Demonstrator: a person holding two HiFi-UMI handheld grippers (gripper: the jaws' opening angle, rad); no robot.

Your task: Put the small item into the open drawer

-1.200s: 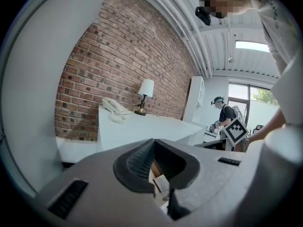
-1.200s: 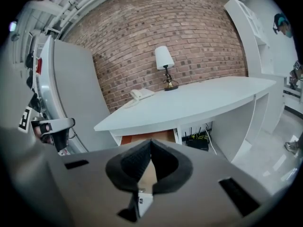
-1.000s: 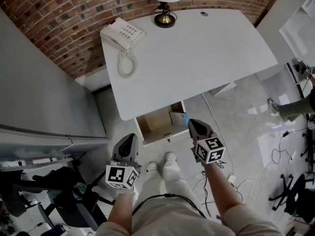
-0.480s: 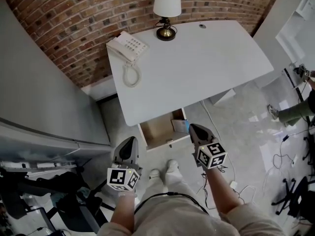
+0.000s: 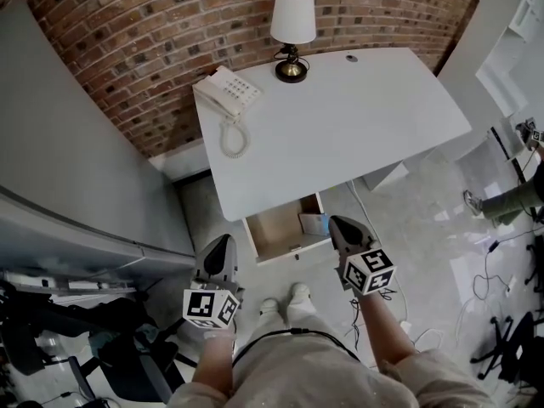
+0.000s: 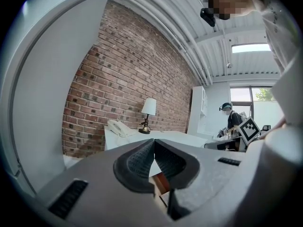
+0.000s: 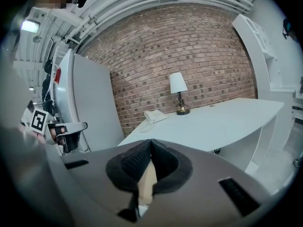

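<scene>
Plainly two hand-held grippers, left and right, hang pressed together by one drawer.

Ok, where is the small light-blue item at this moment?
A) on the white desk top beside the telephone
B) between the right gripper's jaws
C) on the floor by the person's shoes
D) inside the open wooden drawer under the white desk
D: the small light-blue item lies at the right end of the open wooden drawer below the white desk, while the right gripper is shut on nothing.
</scene>
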